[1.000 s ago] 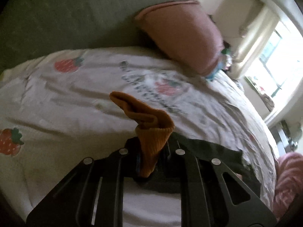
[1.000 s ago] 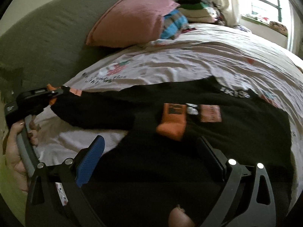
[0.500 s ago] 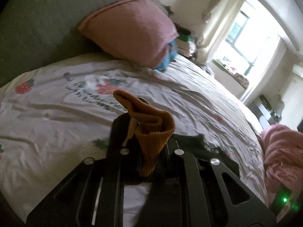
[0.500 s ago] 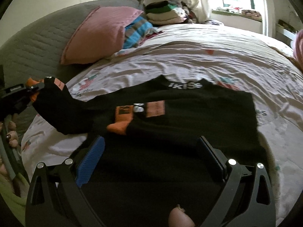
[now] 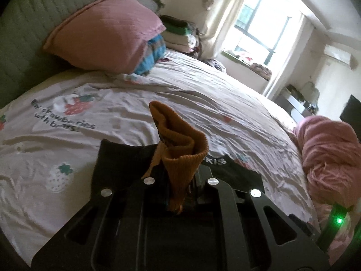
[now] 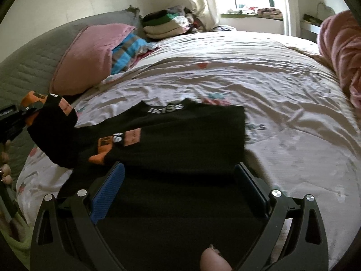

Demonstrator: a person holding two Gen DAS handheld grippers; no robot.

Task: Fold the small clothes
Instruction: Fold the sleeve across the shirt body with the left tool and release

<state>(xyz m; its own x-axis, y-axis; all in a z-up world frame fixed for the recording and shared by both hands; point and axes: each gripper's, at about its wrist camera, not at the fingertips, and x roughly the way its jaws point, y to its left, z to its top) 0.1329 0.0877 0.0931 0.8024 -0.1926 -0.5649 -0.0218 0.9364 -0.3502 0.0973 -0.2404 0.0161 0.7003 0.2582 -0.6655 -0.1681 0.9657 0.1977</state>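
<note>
Left hand-held gripper [image 5: 178, 180] pinches the ribbed orange cuff [image 5: 180, 158] of a black knit sweater [image 6: 180, 133], lifting that sleeve above the wrinkled strawberry-print bedsheet [image 6: 248, 72]. Right hand-held gripper [image 6: 180, 187] hovers spread over the sweater's flat body.

The left gripper [image 5: 178, 180] has its jaws drawn close together, pinching an orange cuff [image 5: 180, 158] that stands up between them; in the right wrist view the same gripper [image 6: 24, 113] appears at the far left, raised and held level. Below it, the fingers [image 6: 5, 171] of the left hand curl around the handle. The right gripper [image 6: 180, 187] hangs low with its jaws spread wide, nothing between them. A fingertip [image 6: 214, 259], probably the right hand's thumb, shows behind it.
</note>
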